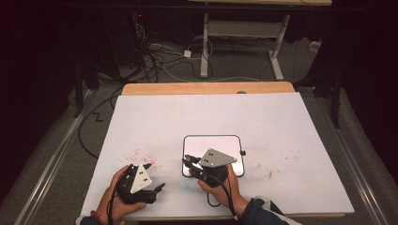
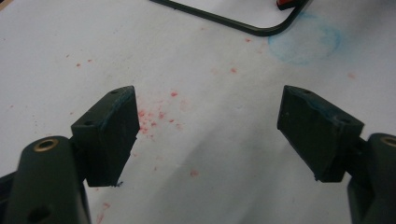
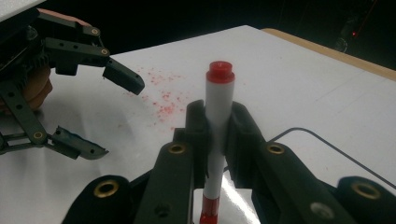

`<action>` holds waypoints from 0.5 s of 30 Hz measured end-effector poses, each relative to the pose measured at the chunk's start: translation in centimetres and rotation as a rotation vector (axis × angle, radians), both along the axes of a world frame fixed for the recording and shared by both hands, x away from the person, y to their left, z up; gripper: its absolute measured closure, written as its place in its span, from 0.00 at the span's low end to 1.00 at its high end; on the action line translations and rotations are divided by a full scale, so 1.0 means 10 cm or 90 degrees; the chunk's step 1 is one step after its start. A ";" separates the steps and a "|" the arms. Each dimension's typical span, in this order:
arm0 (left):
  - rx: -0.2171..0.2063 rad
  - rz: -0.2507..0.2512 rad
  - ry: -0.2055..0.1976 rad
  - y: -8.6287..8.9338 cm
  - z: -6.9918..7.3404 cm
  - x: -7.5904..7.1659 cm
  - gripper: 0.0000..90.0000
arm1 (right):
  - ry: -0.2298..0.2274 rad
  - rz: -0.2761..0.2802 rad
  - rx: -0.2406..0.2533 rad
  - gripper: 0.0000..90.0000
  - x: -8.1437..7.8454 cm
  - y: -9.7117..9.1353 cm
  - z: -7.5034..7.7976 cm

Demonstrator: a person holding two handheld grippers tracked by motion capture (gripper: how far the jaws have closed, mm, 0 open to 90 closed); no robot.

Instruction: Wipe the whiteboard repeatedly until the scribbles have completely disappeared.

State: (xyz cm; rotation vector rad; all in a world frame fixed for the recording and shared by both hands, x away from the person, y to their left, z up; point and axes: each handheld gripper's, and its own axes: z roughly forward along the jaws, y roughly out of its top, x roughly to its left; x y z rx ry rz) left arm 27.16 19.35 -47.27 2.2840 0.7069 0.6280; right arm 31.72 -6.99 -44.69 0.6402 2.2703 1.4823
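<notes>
The right gripper (image 3: 217, 126) is clamped on a marker (image 3: 218, 107), a white barrel with a red cap at the top end, standing upright between the jaws in the right gripper view. From above, that gripper (image 1: 190, 161) sits over the near left corner of a small whiteboard (image 1: 213, 140) with a dark frame, lying on the white table (image 1: 281, 131). The left gripper (image 1: 155, 177) rests near the table's front edge, to the left and well apart from the board, its jaws spread wide with nothing between them. Beneath it the tabletop shows red specks (image 2: 154, 116), and a faint blue ring (image 2: 306, 42) lies beside the board's corner.
</notes>
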 end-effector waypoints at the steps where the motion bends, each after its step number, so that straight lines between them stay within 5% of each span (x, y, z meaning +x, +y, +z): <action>1: -0.001 0.000 -0.001 0.00 0.00 0.00 0.22 | 0.001 0.002 -0.003 0.90 0.00 -0.02 0.01; 10: 0.001 0.001 -0.002 0.00 0.01 -0.01 0.22 | -0.003 -0.020 -0.041 0.90 0.02 -0.23 0.06; 15: 0.003 0.001 0.000 0.00 0.00 0.00 0.22 | 0.005 -0.027 -0.034 0.90 0.05 -0.31 0.06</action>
